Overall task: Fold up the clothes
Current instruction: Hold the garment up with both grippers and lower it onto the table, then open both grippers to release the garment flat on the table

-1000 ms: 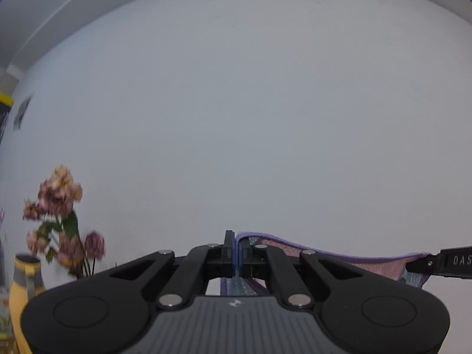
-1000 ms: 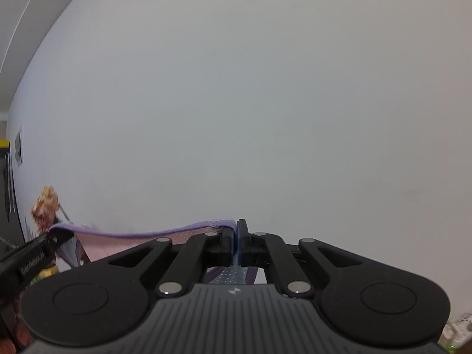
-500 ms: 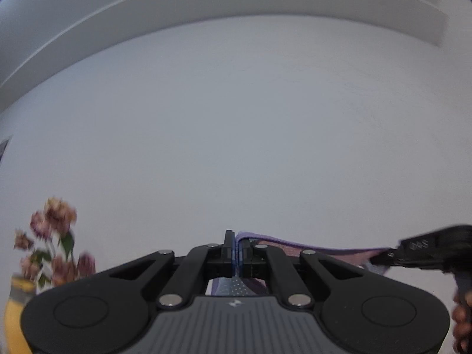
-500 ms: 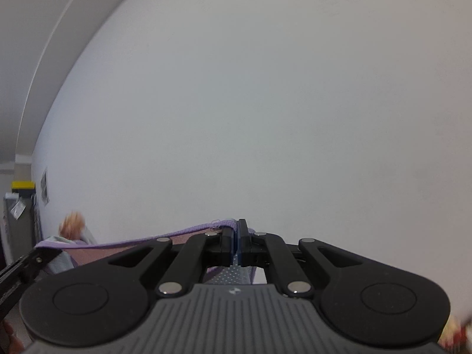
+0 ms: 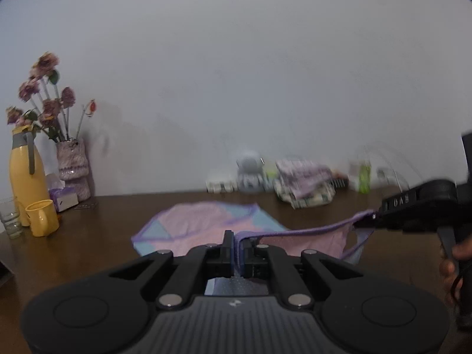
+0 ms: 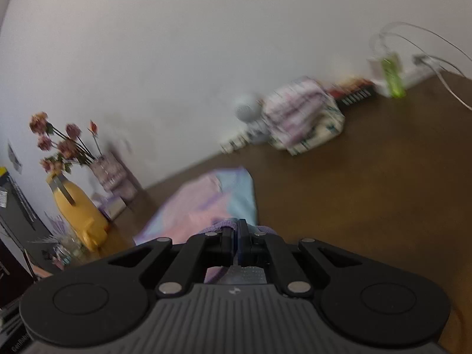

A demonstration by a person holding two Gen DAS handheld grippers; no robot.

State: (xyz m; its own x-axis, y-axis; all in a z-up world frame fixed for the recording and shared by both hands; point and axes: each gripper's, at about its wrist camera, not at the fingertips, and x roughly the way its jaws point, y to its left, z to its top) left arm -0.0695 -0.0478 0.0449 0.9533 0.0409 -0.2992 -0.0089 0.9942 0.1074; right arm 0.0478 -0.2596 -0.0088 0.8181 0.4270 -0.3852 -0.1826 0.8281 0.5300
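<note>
A pink, light-blue and purple garment (image 5: 200, 221) lies with its far part spread on the brown table (image 5: 112, 227), and its near edge is lifted. My left gripper (image 5: 236, 243) pinches the purple hem; its jaws are opening slightly with the cloth still between them. The hem runs taut to the right, where my right gripper (image 5: 374, 216) holds the other corner, a hand behind it. In the right wrist view, which is blurred, my right gripper (image 6: 236, 231) is shut on the purple hem, with the garment (image 6: 203, 203) spread ahead.
At the left stand a yellow bottle (image 5: 25, 177), a yellow mug (image 5: 42, 216), a glass (image 5: 10, 215) and a vase of flowers (image 5: 72, 165). Against the back wall sit a stack of folded clothes (image 5: 303, 185) and a green bottle (image 5: 364, 177).
Both grippers have come down fast from facing the bare wall to just above the table. The garment's far part now rests on the tabletop.
</note>
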